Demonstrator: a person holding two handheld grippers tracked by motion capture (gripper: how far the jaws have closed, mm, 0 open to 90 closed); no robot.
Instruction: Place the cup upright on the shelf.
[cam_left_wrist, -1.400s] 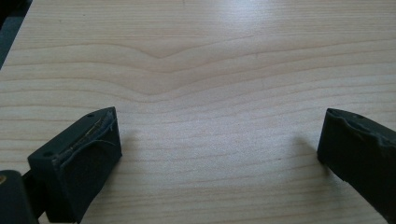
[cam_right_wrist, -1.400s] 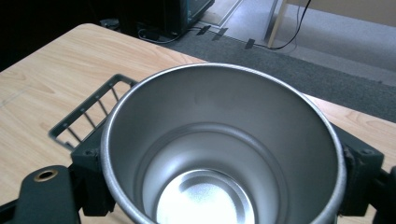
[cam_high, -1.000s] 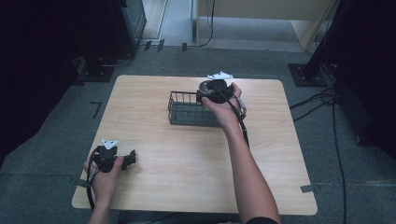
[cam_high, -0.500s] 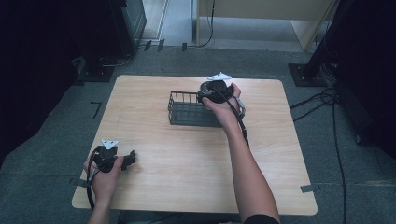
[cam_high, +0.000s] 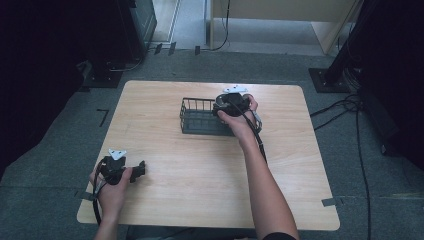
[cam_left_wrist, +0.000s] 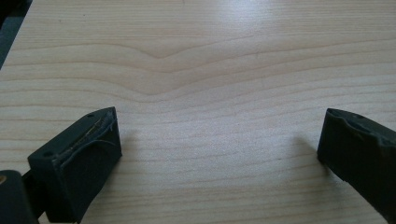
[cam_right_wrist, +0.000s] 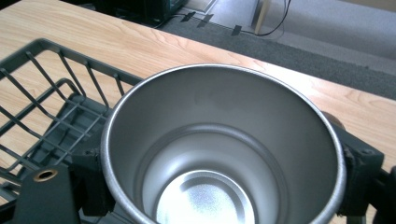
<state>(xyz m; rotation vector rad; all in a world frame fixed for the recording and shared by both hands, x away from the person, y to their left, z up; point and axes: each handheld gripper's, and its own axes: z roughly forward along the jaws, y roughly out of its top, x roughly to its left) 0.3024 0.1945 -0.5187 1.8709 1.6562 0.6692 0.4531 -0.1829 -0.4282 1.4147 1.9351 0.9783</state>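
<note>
right claw (cam_high: 220, 111) clamped on shiny steel cup (cam_right_wrist: 224, 149), upright above dark wire basket (cam_high: 200, 117) (likely for lowering in) | left claw (cam_left_wrist: 219, 154) apart, idle over wooden table (cam_high: 200, 170)

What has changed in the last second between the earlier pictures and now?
The right gripper, shut on the steel cup, sank slightly toward the wire basket's right end. The left gripper stayed open and resting near the table's front left corner; the basket did not move.

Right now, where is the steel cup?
In the right gripper view, the steel cup is held upright in the right gripper, over the right end of the wire basket.
</note>
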